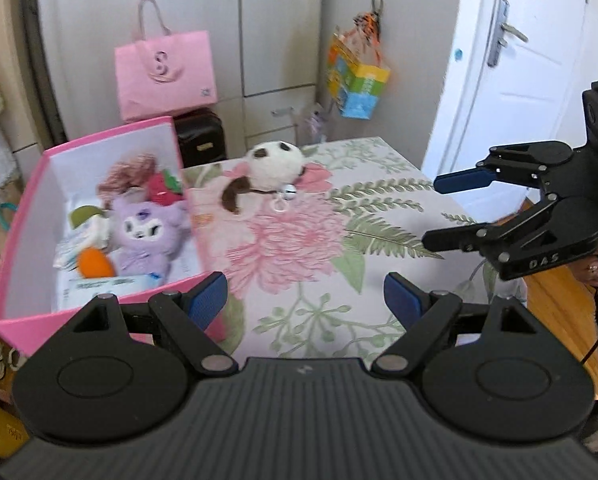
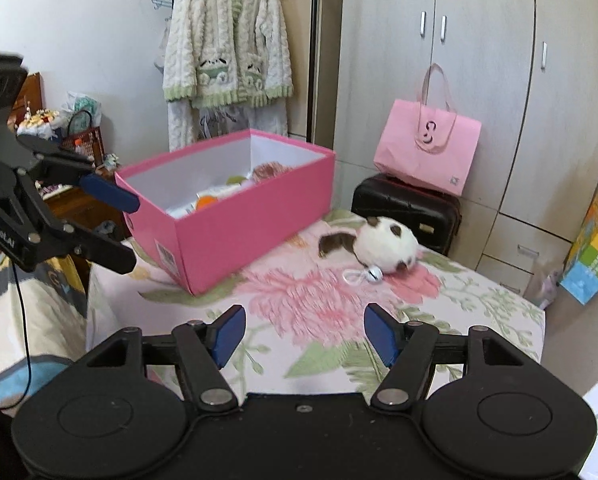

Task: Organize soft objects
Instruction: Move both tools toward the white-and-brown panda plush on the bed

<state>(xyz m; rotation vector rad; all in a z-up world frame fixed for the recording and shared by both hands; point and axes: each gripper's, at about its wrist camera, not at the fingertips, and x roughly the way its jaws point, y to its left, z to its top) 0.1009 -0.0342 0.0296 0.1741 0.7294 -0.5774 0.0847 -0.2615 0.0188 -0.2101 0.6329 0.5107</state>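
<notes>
1. Collecting the last loose toy appears to be the step in hand: several plush items already lie in the pink box (image 1: 23,216), at left of the left wrist view, and one white plush (image 1: 273,162) lies outside it.
2. Left gripper (image 1: 305,300): fingers spread, nothing between them, low in the frame near the box's corner.
3. Right gripper (image 2: 303,334): fingers likewise spread and empty, pointed toward the plush at centre right of its view.
4. Next move, as judged: either gripper must advance to the plush, close on its body and carry it over the box wall.
5. Plush condition: rounded white body with dark brown patches and a brown limb, lying on the floral cloth (image 2: 299,300) just beside the box; a small bell and white loop trail from it.
</notes>
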